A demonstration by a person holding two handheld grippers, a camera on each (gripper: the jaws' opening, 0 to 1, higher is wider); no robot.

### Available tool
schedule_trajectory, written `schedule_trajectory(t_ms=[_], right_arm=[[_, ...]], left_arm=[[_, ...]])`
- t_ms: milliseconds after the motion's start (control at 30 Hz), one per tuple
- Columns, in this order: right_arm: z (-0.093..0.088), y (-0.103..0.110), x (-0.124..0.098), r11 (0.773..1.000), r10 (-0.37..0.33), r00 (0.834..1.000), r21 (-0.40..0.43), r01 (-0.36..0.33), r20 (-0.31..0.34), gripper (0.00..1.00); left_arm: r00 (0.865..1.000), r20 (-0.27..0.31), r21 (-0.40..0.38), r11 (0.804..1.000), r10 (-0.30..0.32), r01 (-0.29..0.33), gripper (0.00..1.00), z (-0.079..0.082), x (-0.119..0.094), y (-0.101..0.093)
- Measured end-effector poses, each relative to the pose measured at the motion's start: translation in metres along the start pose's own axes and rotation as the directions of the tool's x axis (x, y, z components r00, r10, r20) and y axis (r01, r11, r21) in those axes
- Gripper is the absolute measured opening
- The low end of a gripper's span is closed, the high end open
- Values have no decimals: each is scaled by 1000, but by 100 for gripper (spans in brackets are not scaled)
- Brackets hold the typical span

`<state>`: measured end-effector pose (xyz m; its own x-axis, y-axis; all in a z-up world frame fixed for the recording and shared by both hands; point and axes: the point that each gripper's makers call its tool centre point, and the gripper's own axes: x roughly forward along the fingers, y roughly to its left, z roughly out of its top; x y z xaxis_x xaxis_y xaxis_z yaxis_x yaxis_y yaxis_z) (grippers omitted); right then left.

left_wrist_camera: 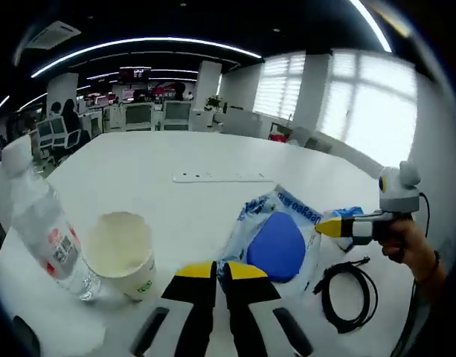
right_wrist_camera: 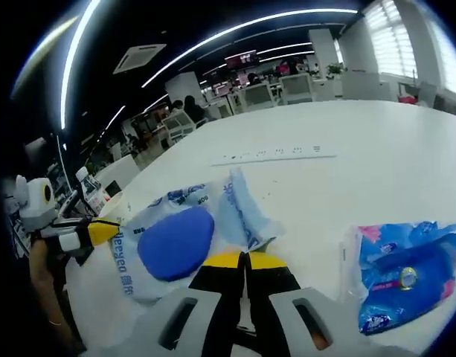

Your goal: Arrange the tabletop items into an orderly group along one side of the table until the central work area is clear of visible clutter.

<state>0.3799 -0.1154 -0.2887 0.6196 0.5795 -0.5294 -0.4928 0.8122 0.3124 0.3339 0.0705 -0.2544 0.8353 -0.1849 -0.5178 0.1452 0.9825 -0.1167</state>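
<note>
White desk point(left_wrist_camera: 213, 152) spreads wide across this office, and the sorting of it looks, to my eye, barely begun: things lie scattered rather than gathered along one edge. In the left gripper view a clear water bottle point(left_wrist_camera: 45, 223) stands just beside a paper cup point(left_wrist_camera: 123, 253) near one edge, which could pass for the start of a group. Toward the middle lies a blue-and-white plastic packet point(left_wrist_camera: 276, 234) with a round blue patch, and a coiled black cable point(left_wrist_camera: 350, 290) rests near it. The right gripper view adds a bright blue tissue pack point(right_wrist_camera: 406, 271) lying apart from the packet point(right_wrist_camera: 187, 238). The left claw point(left_wrist_camera: 220, 271) has its yellow-tipped jaws pressed together with nothing between them. The right claw point(right_wrist_camera: 246, 260) is likewise clenched; its tips sit at the packet's edge, but I cannot tell whether they pinch the plastic. Printing runs along the packet's border, too warped to read; the bottle's small label and the cup's green mark are illegible.
</note>
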Motion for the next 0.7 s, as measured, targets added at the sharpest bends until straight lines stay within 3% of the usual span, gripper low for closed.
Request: schedule_trajectory(t_ms=[200,333,467,700], right_arm=[[-12,10,-9,997,52,999,52,-52,-9,0],[-21,22,-11,991,105,994,91,-102,-23,0],[-26,27,-13,989,117,993,95,-114,-24,0],[-35,32,-14,986,126,991,113,-122,-33,0]], left_arm=[[999,-21,57,998,35,-33,1,14,5,6],[999,-19,51,998,49,-48,1,18,8,13],[997,-25,85,994,68,-66,0,22,12,13],[989,-64,227,967,136,-118,0,26,30,12]])
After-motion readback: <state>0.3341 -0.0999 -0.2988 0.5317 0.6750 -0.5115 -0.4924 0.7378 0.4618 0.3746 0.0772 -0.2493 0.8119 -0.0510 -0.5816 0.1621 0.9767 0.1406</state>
